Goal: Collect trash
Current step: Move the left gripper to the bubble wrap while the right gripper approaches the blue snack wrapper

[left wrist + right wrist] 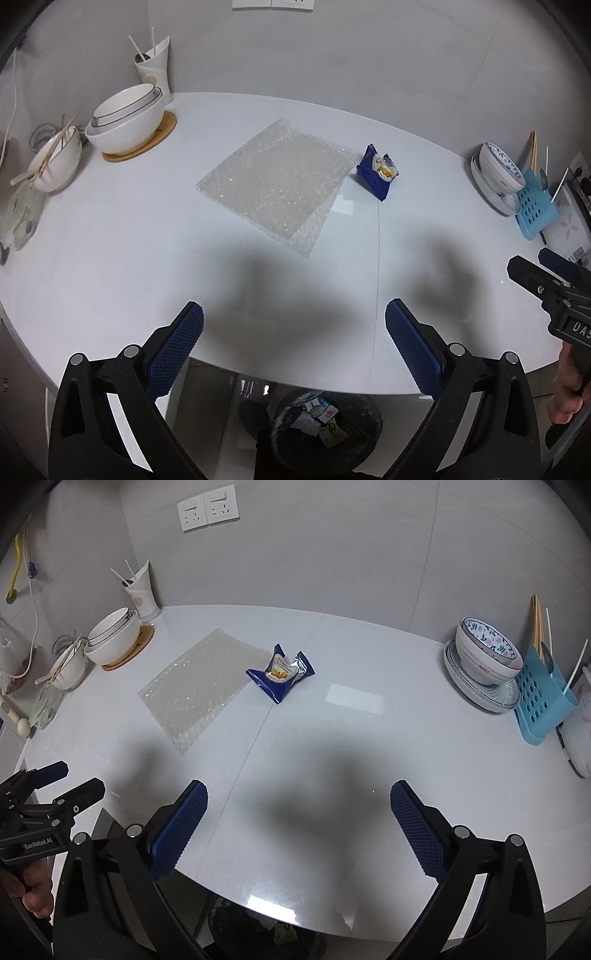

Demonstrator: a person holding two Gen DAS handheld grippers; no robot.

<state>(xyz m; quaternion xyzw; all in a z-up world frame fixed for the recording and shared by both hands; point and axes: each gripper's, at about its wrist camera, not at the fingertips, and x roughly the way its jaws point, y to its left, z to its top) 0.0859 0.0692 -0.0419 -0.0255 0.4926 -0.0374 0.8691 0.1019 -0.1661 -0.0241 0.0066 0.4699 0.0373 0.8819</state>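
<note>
1. Table (pixel 369 760): white, rounded near edge. Two pieces of trash lie mid-table; dishes stand at the far left and at the right edge and are not to be touched.
2. Bubble-wrap sheet (pixel 275 181): flat, roughly rectangular, lying askew. In the left wrist view its long axis runs from the far left-centre to a near corner aimed at the near edge. Judgement: thin and flat, so hard to pinch from above; better to take the near corner or an edge, with one finger slid under it.
3. Trash bin (pixel 325 428): dark, on the floor below the near table edge, wrappers already inside. Drop point is close.
4. Left gripper (pixel 293 347): fingers spread wide, nothing between them, hovering over the near edge.
5. Right gripper (pixel 299 827): fingers likewise wide apart and empty, pointed at the wrapper.
6. Blue snack wrapper (pixel 280 674): just right of the bubble wrap, crumpled, torn open top standing up. Long axis runs far-left to near-right, near corner pointing to the near edge. Judgement: close across the raised crumpled middle.
</note>
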